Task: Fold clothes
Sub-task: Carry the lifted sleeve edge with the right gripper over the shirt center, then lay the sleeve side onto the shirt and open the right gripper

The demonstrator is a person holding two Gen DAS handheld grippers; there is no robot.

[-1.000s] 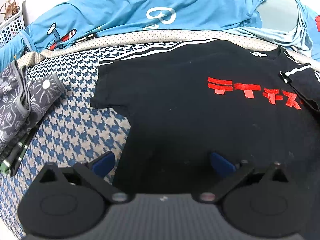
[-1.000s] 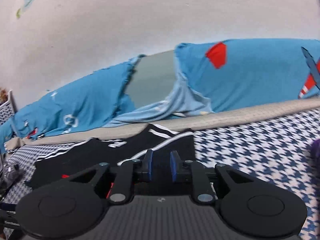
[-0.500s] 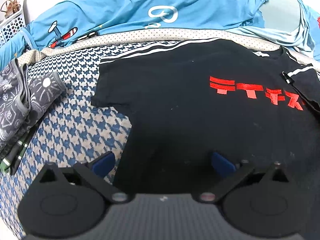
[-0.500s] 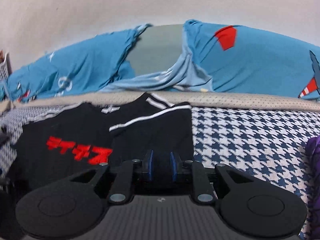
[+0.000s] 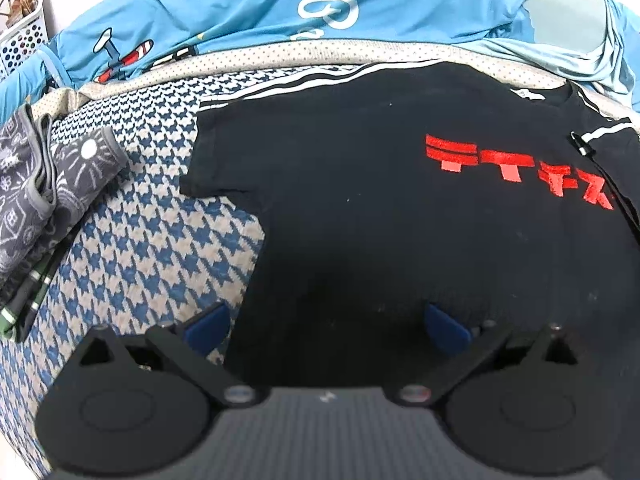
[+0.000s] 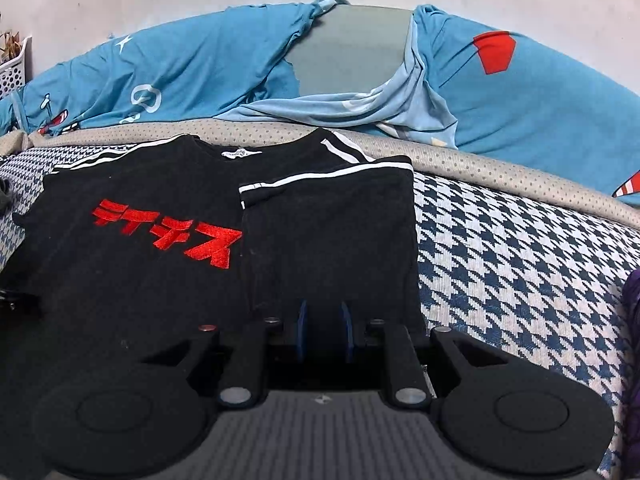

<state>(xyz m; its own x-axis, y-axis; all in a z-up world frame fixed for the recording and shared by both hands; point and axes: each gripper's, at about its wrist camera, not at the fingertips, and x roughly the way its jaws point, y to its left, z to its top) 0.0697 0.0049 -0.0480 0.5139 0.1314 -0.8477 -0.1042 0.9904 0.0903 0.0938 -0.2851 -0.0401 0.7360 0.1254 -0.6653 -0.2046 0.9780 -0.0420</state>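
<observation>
A black T-shirt (image 5: 380, 208) with red lettering and white shoulder stripes lies flat on the houndstooth bed cover (image 5: 152, 240). In the right wrist view its right side (image 6: 332, 232) is folded over onto the chest, sleeve stripe on top. My right gripper (image 6: 323, 330) sits low at the near edge of that folded flap, its blue pads (image 6: 301, 328) close together with black cloth between them. My left gripper (image 5: 326, 326) hovers open over the shirt's lower left edge, one pad (image 5: 208, 326) above the cover and the other over the shirt.
A grey patterned garment (image 5: 36, 184) lies at the left of the bed. Blue printed bedding (image 6: 180, 68) is heaped along the back against the wall. A white basket (image 5: 24, 40) stands at the far left, and purple cloth (image 6: 632, 320) shows at the right edge.
My right gripper has come down and forward with the shirt's right side, laying it over the chest. The left gripper has barely moved and stays open.
</observation>
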